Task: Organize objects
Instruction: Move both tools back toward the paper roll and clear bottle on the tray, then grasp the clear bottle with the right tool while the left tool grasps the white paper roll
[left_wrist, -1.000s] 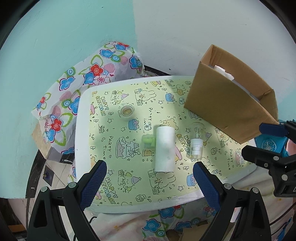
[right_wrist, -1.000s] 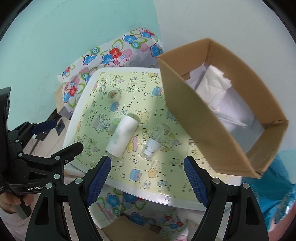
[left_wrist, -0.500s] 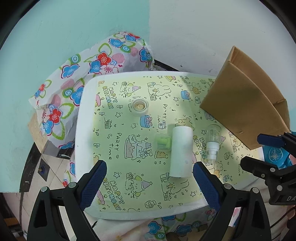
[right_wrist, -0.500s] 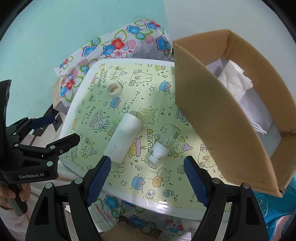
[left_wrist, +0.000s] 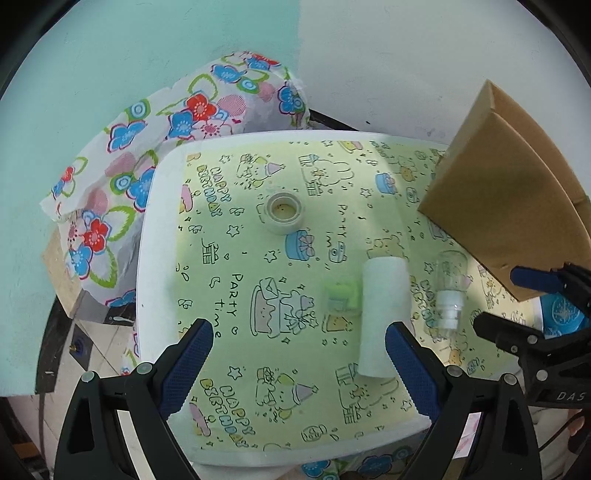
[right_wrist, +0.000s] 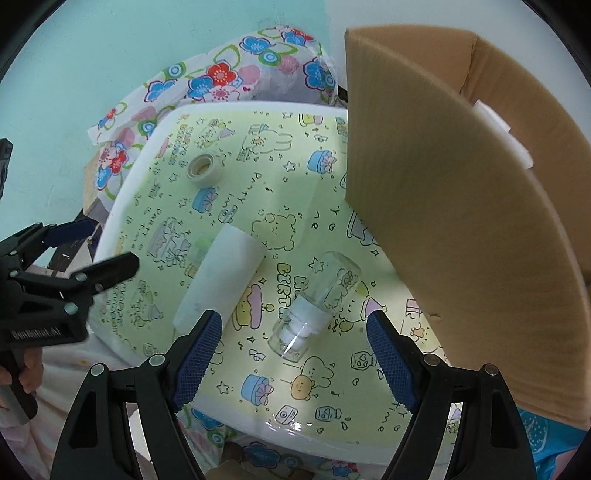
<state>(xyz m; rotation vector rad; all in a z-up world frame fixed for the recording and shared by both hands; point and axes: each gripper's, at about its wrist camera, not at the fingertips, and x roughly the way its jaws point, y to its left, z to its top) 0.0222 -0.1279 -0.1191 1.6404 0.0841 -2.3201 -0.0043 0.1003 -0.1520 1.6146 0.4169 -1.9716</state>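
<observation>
On the small white table (left_wrist: 155, 266), covered by a pale yellow "Happy Birthday" cartoon sheet (left_wrist: 258, 369), stands a brown cardboard box (right_wrist: 461, 221) at the far right edge, open at the top, with white paper (right_wrist: 502, 129) showing inside. Behind the table's far left corner, draped in a heap, a flowered cloth (left_wrist: 140, 155) in blue, red and green. Beyond that, a wall painted turquoise on the left and white on the right.

Near the middle of the sheet, lying on its side, a white roll (left_wrist: 384, 314) that looks like paper. Just beside it on the right, apart from it, a clear plastic bottle with a white pump neck (right_wrist: 314, 306), also lying down, base toward the box. Touching or nearly touching the roll's left flank, a small light-green object (left_wrist: 341, 295), too blurred to name. Farther back and left, well apart from the rest, a ring of clear tape (left_wrist: 283, 212) lying flat.

Above the near edge, left gripper (left_wrist: 299, 358) with blue-padded fingers spread wide, holding nothing, the roll's near end just inside the right finger. Right gripper (right_wrist: 291, 354) likewise spread wide and empty, hovering with the bottle's capped end between its fingers.
</observation>
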